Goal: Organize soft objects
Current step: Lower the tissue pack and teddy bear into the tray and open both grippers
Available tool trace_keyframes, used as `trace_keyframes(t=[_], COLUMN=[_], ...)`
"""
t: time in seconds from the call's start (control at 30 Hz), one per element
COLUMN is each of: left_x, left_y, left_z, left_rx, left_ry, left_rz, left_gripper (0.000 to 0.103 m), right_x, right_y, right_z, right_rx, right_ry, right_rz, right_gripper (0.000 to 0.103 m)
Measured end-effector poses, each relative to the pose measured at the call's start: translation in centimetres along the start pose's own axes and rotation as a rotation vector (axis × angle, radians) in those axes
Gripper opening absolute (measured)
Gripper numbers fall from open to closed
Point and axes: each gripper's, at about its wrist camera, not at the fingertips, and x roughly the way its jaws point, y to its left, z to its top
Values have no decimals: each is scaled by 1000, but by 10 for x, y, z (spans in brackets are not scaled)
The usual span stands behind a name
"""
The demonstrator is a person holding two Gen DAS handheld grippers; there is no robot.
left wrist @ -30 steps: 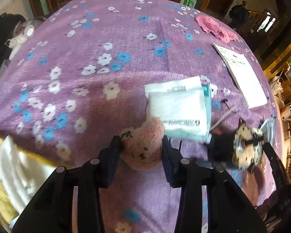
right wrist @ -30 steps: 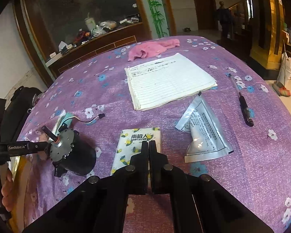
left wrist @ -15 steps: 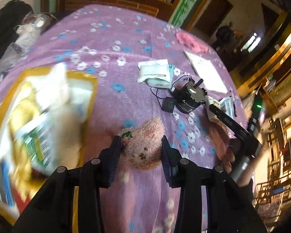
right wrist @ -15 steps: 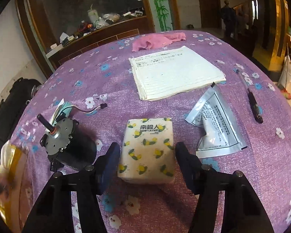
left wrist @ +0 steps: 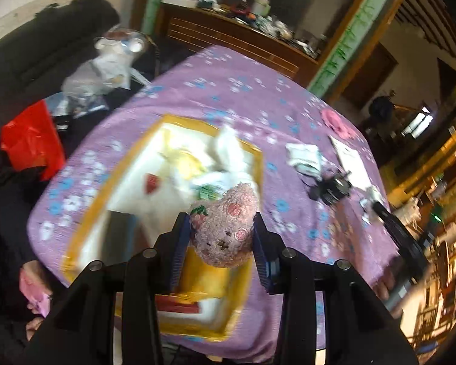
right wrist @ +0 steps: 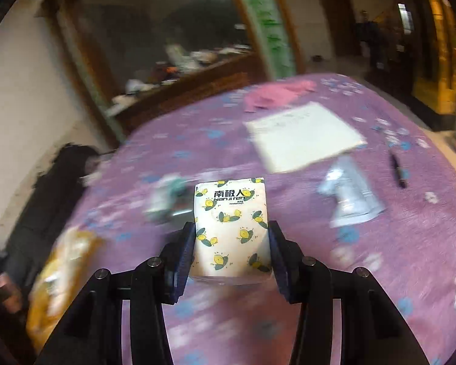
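- A round table (left wrist: 234, 97) under a purple flowered cloth is filling both views, with a cluttered wooden sideboard (left wrist: 237, 30) standing behind it in a dim room.
- A yellow-rimmed tray (left wrist: 260, 164) is sitting at the table's near left edge, already holding white cloths and packets; it is blurred, so its contents are hard to sort out.
- The left gripper (left wrist: 220, 237) is clamping a pink plush bear (left wrist: 225, 228) by its sides, hanging it over the tray's near right part.
- The right gripper (right wrist: 231, 243) is squeezing a tissue pack (right wrist: 231, 228) printed with lemons, its sides pressed by both pads, lifted clear of the cloth and apart from the tray (right wrist: 57, 273) at the view's left.
- To do this step well, I judge the bear should be lowered onto a bare patch of the tray before the jaws part, not dropped from height, since it may bounce or roll off.
- The tissue pack is likely due to follow; keeping its grip light should avoid crushing it.
- A notebook (right wrist: 304, 135), foil pouch (right wrist: 349, 197), pen (right wrist: 398, 170) and pink cloth (right wrist: 276, 94) are lying further back.
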Motion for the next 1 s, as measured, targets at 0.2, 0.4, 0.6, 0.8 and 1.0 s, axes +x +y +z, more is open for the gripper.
trace_keyframes(t=[0.2, 0.4, 0.6, 0.8, 1.0], left_x=[7, 30, 60, 99, 105], left_y=[35, 56, 57, 60, 79], left_z=[7, 18, 31, 39, 41], left_rx=[-24, 6, 81, 111, 10], left_ry=[-9, 6, 37, 109, 128], left_rz=[62, 75, 70, 68, -6], left_gripper=[38, 38, 38, 41, 52], right_x=[-18, 15, 59, 109, 117], right_y=[100, 183, 247, 298, 321], right_z=[-23, -35, -41, -42, -55], right_rx=[-186, -340, -472, -542, -567], right_ry=[65, 170, 228, 265, 248], right_rz=[177, 283, 265, 192, 150], right_gripper=[46, 46, 46, 47, 55])
